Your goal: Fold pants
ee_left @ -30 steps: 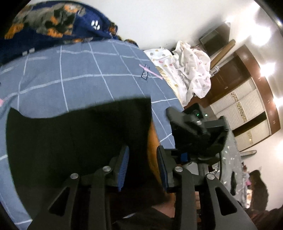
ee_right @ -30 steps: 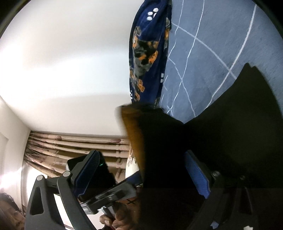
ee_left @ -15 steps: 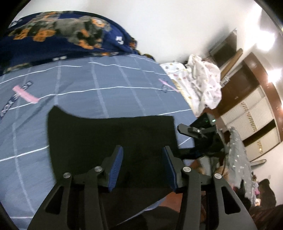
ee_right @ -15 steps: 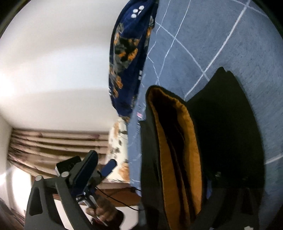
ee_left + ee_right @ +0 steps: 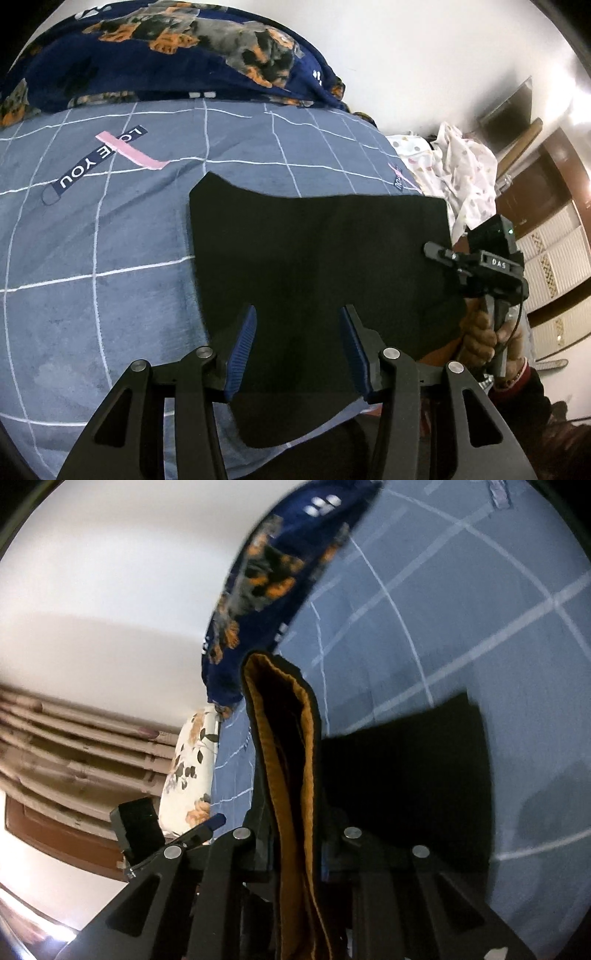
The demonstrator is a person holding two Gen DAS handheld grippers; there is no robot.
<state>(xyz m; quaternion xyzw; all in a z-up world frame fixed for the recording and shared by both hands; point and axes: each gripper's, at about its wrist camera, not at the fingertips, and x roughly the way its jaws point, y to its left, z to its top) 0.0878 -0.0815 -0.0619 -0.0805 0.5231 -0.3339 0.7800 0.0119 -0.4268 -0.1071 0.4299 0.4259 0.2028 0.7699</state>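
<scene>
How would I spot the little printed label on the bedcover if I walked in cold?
Start at the grey-blue checked bedcover below the navy dog-print blanket heaped along the wall. Left of the black pants spread on it lies a dark strip printed in white capitals ending in YOU. A pink band crosses it; another such tag by the pants' far right corner is too small to read.

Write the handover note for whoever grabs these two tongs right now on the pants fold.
Left tongs: open, nothing gripped, hovering over the black pants.
Right tongs: closing on the pants' edge, which stands up showing its orange lining.
Pants: lying as a flat black panel on the blue checked bedsheet, near the bed's front edge; dog-print blanket lies beyond.
Done: pants lie flat; how many folds are in cannot be told.
Left: probably carry the right-hand edge across for the next fold, then smooth it.
</scene>
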